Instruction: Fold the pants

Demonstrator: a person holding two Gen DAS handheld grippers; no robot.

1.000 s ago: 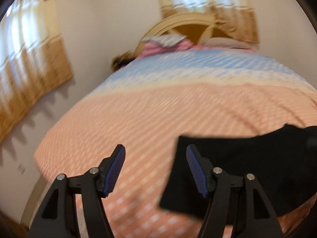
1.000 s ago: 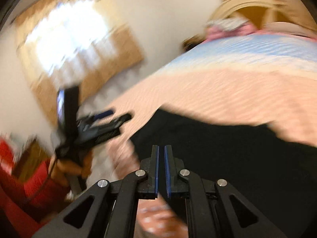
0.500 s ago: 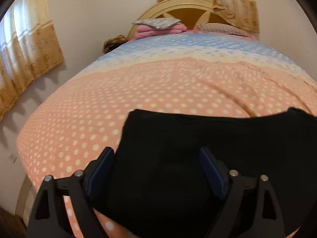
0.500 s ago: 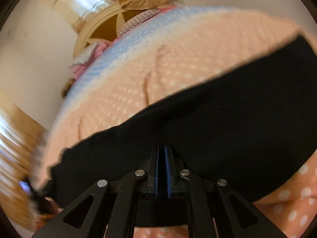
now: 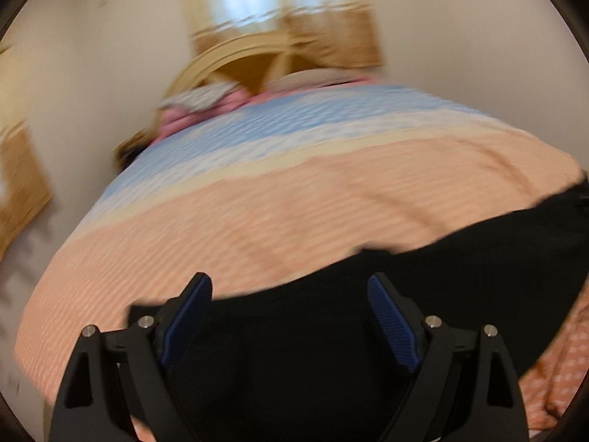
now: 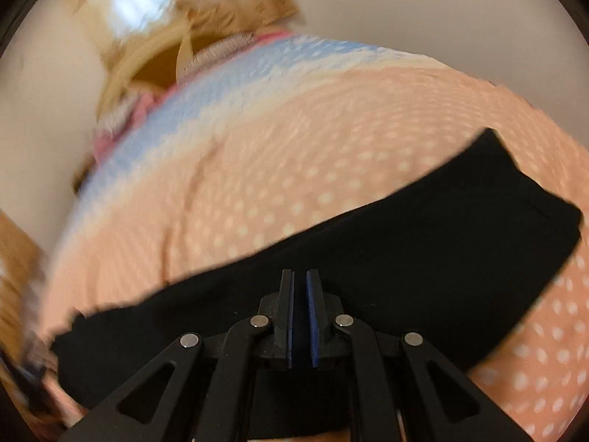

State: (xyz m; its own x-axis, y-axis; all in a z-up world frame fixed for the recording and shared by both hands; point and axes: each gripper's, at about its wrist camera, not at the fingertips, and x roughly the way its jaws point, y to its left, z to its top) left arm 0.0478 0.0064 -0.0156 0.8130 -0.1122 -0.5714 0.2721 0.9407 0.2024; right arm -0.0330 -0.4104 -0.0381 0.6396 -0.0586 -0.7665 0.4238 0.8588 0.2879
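Black pants lie flat as a long band across the near part of the bed; they also show in the right wrist view. My left gripper is open, its blue pads wide apart, hovering over the left part of the pants with nothing between them. My right gripper is shut, pads nearly touching, above the near edge of the pants; no cloth shows between the pads. Both views are motion-blurred.
The bed has a peach polka-dot cover with a blue band toward the head. Pillows and a wooden headboard are at the far end. Curtains hang behind. A wall runs along the bed's left side.
Both cameras have swung and lifted slightly. The left gripper stays open over the pants, seen lower and further right. The right gripper stays shut; the pants' right end now shows.
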